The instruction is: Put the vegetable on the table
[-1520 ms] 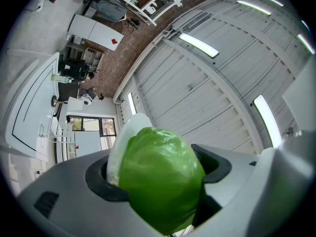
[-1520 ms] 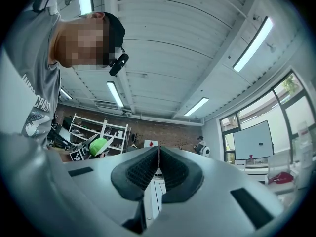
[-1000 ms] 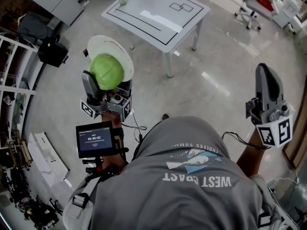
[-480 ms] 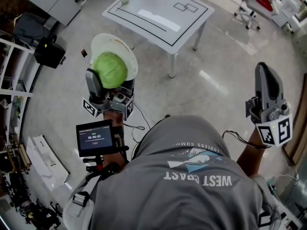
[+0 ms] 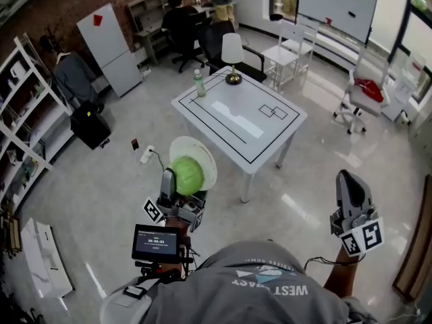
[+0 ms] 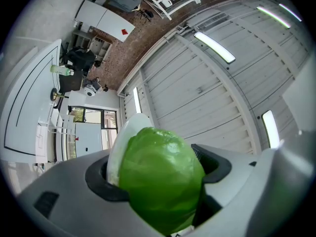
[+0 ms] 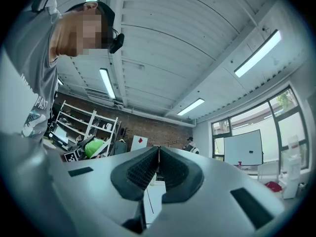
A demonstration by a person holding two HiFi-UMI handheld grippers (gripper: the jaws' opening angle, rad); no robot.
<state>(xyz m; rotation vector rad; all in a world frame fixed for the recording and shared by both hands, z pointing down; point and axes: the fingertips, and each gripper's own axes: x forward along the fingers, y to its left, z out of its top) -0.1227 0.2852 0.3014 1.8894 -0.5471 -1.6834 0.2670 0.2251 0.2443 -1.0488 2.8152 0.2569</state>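
— Both grippers sit lower in the head view than a second ago, and the whole table (image 5: 236, 106) has come into frame. What do you count?

— One vegetable (image 5: 187, 175), one white plate (image 5: 203, 155), two grippers, one table. On the table stand one bottle (image 5: 199, 85) and one lamp (image 5: 233, 49).

— How does the vegetable look?

— Round, bright green, smooth and faintly leafy, like a small cabbage head. The plate stands on edge right against it.

— And the jaws?

— On the left gripper (image 5: 181, 181) they stand wide apart, clamped on the vegetable, with the plate pinched between it and one jaw. On the right gripper (image 5: 346, 181) they are pressed together with nothing between them.

— Where is the vegetable, then?

— Held in the air over the floor, just off the table's near corner, not on it.
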